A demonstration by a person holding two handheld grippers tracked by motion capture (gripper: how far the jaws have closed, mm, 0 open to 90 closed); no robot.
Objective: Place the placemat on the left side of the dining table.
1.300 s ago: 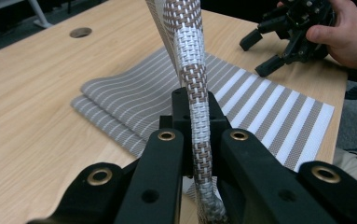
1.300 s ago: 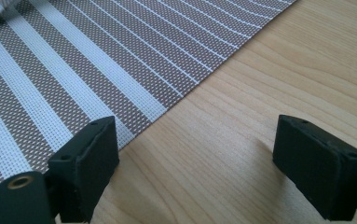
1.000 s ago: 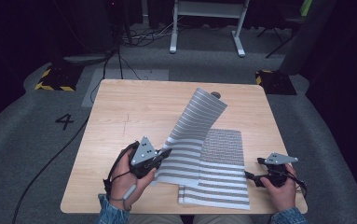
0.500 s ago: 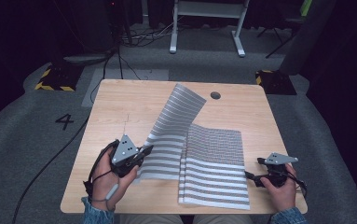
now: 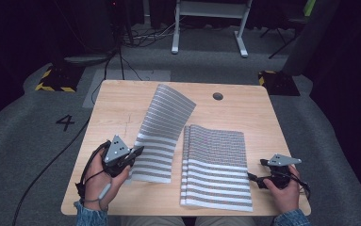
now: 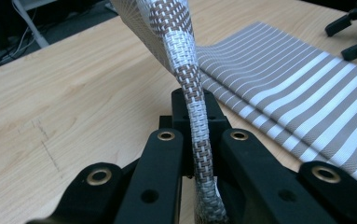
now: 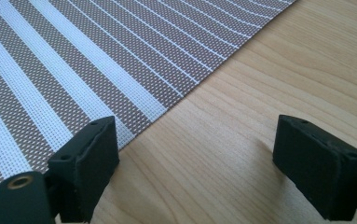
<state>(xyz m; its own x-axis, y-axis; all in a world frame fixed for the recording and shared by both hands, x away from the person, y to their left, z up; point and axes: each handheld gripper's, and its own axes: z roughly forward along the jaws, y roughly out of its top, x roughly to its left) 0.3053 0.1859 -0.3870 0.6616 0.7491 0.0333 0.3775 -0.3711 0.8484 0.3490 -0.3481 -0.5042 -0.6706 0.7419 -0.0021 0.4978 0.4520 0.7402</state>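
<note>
A woven placemat (image 5: pixel 161 127) with brown and white stripes is pinched at its near left edge by my left gripper (image 5: pixel 133 153), which is shut on it. Its near part lies on the table and its far end curls upward. In the left gripper view the mat's edge (image 6: pixel 185 56) runs up between the closed jaws of my left gripper (image 6: pixel 198 116). To the right a flat stack of matching placemats (image 5: pixel 216 165) lies apart from the held one. My right gripper (image 5: pixel 253 178) rests beside the stack's right edge, open; in its own view the right gripper (image 7: pixel 213 154) has bare wood between its jaws, next to a mat (image 7: pixel 73 60).
The wooden table (image 5: pixel 121 103) has a round cable hole (image 5: pixel 217 96) at the back right. The stack (image 6: pixel 297 79) and the other gripper's jaws (image 6: pixel 353 32) show in the left gripper view. Cables and a desk frame stand on the dark floor beyond.
My left gripper has dragged the held placemat leftward, off the stack, so a gap now separates them. The right hand has stayed in place.
</note>
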